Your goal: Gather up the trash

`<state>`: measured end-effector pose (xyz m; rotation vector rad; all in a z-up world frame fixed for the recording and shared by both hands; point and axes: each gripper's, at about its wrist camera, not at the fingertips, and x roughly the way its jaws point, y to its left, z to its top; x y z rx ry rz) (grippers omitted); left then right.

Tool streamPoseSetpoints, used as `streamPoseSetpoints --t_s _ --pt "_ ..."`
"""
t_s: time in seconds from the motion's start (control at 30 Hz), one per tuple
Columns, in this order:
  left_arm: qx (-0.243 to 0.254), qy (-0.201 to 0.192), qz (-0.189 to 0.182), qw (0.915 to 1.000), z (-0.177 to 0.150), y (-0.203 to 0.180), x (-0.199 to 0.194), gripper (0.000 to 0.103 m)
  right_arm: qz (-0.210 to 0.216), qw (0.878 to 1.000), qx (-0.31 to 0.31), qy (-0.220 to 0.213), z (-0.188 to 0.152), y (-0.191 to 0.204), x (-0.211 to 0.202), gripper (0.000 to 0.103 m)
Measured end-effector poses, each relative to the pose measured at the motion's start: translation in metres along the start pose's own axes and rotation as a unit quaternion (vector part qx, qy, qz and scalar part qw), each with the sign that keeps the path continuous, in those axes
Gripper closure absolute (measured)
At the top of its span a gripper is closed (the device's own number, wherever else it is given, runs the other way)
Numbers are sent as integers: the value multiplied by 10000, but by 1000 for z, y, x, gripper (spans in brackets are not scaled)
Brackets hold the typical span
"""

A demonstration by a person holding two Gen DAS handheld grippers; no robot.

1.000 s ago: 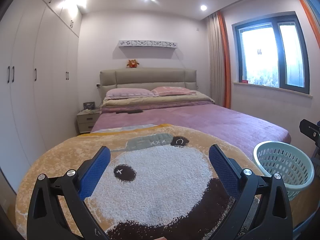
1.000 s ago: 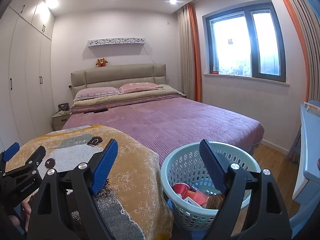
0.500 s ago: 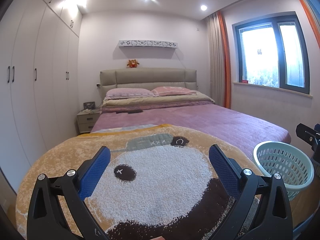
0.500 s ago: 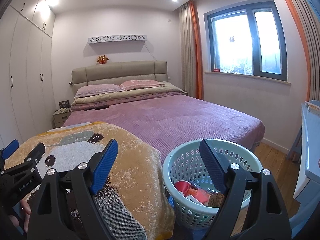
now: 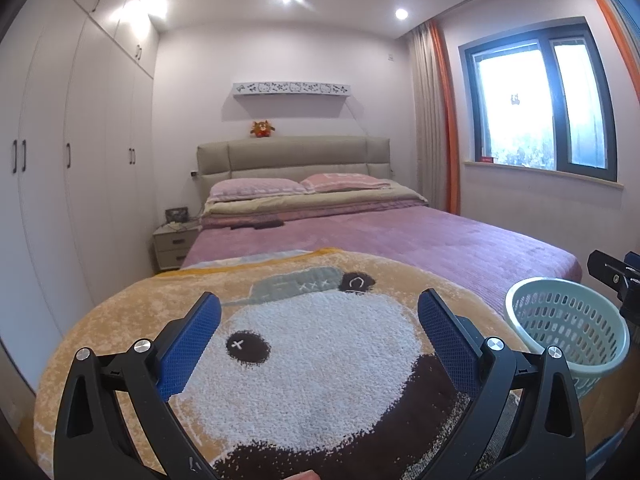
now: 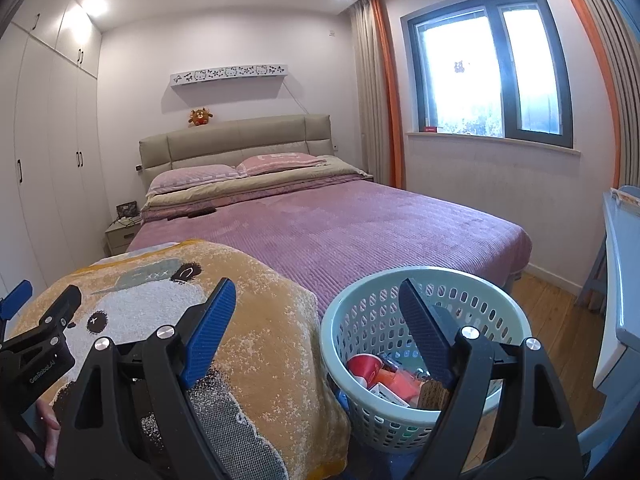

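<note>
A pale green slotted basket (image 6: pixel 460 274) stands on the floor beside the bed's foot. It holds trash: a red cup (image 6: pixel 364 364), an orange packet (image 6: pixel 396 382) and a brown piece (image 6: pixel 434 394). My right gripper (image 6: pixel 317 286) is open with nothing between its pads, and its right finger hangs over the basket's mouth. My left gripper (image 5: pixel 318 300) is also open and bare, above a bear-patterned blanket (image 5: pixel 320 344). In the left wrist view the basket (image 5: pixel 568 324) sits at the right, and I see no loose trash on the bed.
A purple-covered bed (image 6: pixel 340 224) with pillows fills the middle. White wardrobes (image 5: pixel 60 160) line the left wall, with a nightstand (image 5: pixel 174 240) beside them. A grey-blue table (image 6: pixel 624 280) stands at the right over wooden floor (image 6: pixel 552 304). A hand (image 6: pixel 44 420) shows at lower left.
The right gripper has drifted very slightly; the basket sits a touch further right in its view. The left gripper has not moved, and both stay open.
</note>
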<state>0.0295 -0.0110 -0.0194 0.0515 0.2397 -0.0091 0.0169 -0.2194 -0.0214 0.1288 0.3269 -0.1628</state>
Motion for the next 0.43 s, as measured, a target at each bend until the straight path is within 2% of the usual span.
streamPoseSetpoints --t_s 0.13,0.43 --pt "0 -227 224 9995 0 1 -7 8 29 10000 -55 10 -1 4 -1 24" --pt "-125 -37 25 9999 2 5 -1 7 109 9999 -98 -25 3 10 -5 24"
